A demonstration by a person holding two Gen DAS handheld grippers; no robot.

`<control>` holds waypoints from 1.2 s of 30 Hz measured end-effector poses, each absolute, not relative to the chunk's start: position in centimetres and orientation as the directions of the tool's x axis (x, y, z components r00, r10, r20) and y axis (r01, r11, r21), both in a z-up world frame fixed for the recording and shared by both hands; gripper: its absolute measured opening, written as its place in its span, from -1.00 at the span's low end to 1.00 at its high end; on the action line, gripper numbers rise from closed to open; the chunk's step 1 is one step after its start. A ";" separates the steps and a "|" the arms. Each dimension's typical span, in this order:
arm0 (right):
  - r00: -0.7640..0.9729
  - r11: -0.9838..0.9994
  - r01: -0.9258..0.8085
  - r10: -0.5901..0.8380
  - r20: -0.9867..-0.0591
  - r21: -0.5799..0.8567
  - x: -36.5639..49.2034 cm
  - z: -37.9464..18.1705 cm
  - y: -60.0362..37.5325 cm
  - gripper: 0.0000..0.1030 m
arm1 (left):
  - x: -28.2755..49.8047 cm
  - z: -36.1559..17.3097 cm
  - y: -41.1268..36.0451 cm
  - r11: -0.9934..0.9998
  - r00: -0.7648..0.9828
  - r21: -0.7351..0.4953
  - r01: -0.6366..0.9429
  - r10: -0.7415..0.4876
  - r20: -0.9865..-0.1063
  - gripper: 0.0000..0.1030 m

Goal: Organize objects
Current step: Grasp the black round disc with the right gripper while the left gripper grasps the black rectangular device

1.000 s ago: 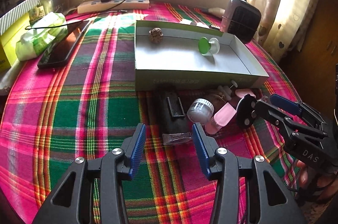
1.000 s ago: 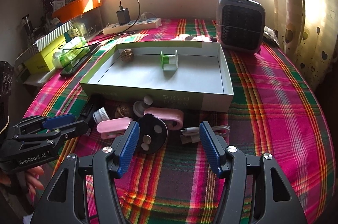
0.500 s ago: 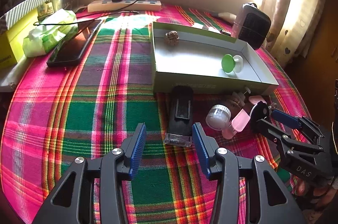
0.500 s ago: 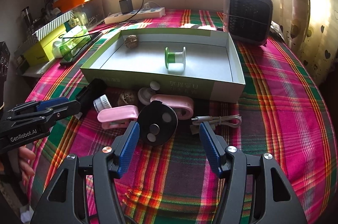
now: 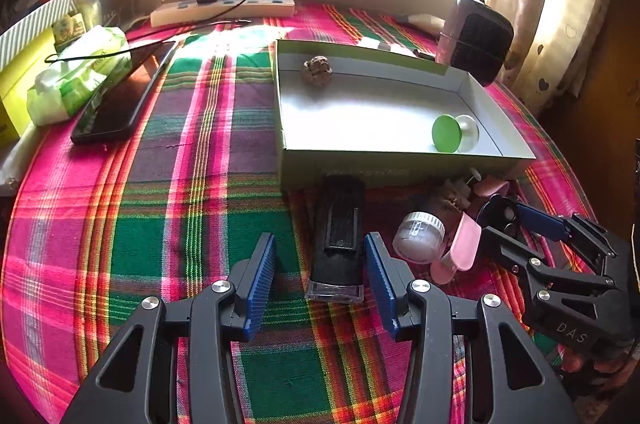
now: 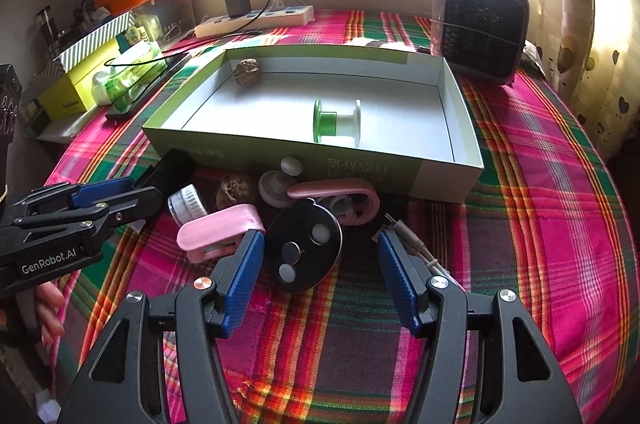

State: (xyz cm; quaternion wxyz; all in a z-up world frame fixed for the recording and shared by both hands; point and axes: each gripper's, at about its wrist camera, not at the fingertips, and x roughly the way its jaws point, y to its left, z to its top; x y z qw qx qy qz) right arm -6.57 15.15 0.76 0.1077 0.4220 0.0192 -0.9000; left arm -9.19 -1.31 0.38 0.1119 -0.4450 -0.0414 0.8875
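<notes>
A shallow green box point(image 5: 400, 164) point(image 6: 280, 146) holds a green-and-white spool point(image 6: 336, 122) point(image 5: 454, 133) and a brown nut point(image 6: 247, 71) point(image 5: 317, 70). Loose items lie in front of it. My left gripper point(image 5: 320, 258) is open, its jaws on either side of a black rectangular device point(image 5: 340, 236); it also shows in the right wrist view point(image 6: 132, 190). My right gripper point(image 6: 320, 256) is open around a black round disc point(image 6: 304, 250); it also shows in the left wrist view point(image 5: 520, 220). Nearby lie a small white-capped jar point(image 5: 418, 238) point(image 6: 186, 202) and a pink clip point(image 6: 220, 232) point(image 5: 460, 248).
A pink hook-shaped piece point(image 6: 340, 194), a white knob point(image 6: 280, 180), a second nut point(image 6: 234, 186) and a white cable point(image 6: 416, 244) lie by the box. A phone point(image 5: 124, 96), wipes pack point(image 5: 76, 80), power strip point(image 5: 224, 10) and small heater point(image 6: 480, 24) stand around.
My left gripper moved forward, so the black device now sits between its jaws. My right gripper closed in on the black disc. Nothing was picked up.
</notes>
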 end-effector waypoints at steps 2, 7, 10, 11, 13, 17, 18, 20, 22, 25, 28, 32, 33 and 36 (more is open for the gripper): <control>-0.622 -0.978 0.203 -0.170 -0.764 0.052 -6.5 0.8 15.2 0.16 | -9.3 0.3 -1.3 -0.972 -0.582 -0.173 -0.162 0.235 -0.779 -0.15; -0.630 -0.984 0.174 -0.147 -0.762 0.046 -6.4 0.8 15.8 0.06 | -9.5 0.3 -1.2 -0.972 -0.586 -0.167 -0.163 0.231 -0.777 -0.15; -0.629 -0.984 0.170 -0.146 -0.764 0.049 -6.5 0.8 16.0 -0.14 | -9.5 0.3 -1.2 -0.973 -0.587 -0.163 -0.161 0.227 -0.777 -0.15; -0.625 -0.984 0.173 -0.149 -0.766 0.050 -6.5 0.8 16.0 -0.18 | -9.5 0.3 -1.2 -0.974 -0.586 -0.162 -0.158 0.225 -0.778 -0.15; -0.619 -0.982 0.179 -0.155 -0.770 0.053 -6.5 0.7 15.9 -0.21 | -9.6 0.3 -1.2 -0.975 -0.589 -0.163 -0.153 0.223 -0.777 -0.16; -0.622 -0.981 0.181 -0.165 -0.765 0.064 -6.4 0.7 16.0 -0.39 | -9.6 0.3 -1.3 -0.976 -0.591 -0.166 -0.143 0.219 -0.777 -0.21; -0.622 -0.981 0.182 -0.168 -0.765 0.068 -6.3 0.7 16.1 -0.39 | -9.6 0.3 -1.4 -0.976 -0.591 -0.165 -0.139 0.216 -0.778 -0.24; -0.622 -0.981 0.182 -0.173 -0.764 0.074 -6.3 0.8 16.2 -0.40 | -9.6 0.4 -1.4 -0.978 -0.591 -0.164 -0.131 0.210 -0.779 -0.30; -0.627 -0.980 0.182 -0.177 -0.758 0.078 -6.1 0.9 16.3 -0.43 | -9.6 0.3 -1.5 -0.979 -0.592 -0.161 -0.124 0.203 -0.780 -0.42; -0.628 -0.979 0.184 -0.184 -0.756 0.085 -6.0 0.9 16.4 -0.45 | -9.5 0.3 -1.6 -0.981 -0.594 -0.158 -0.116 0.196 -0.780 -0.51; -0.628 -0.979 0.185 -0.187 -0.755 0.088 -5.9 0.9 16.4 -0.45 | -9.5 0.3 -1.6 -0.981 -0.595 -0.155 -0.116 0.194 -0.780 -0.51; -0.628 -0.978 0.189 -0.191 -0.755 0.091 -5.9 0.8 16.3 -0.45 | -9.5 0.3 -1.7 -0.981 -0.595 -0.156 -0.117 0.195 -0.779 -0.51; -0.629 -0.978 0.189 -0.192 -0.754 0.091 -5.8 0.9 16.3 -0.45 | -9.5 0.3 -1.7 -0.981 -0.595 -0.156 -0.116 0.195 -0.780 -0.51; -0.628 -0.978 0.186 -0.192 -0.755 0.093 -5.8 0.8 16.4 -0.45 | -9.4 0.3 -1.7 -0.981 -0.595 -0.156 -0.116 0.194 -0.780 -0.51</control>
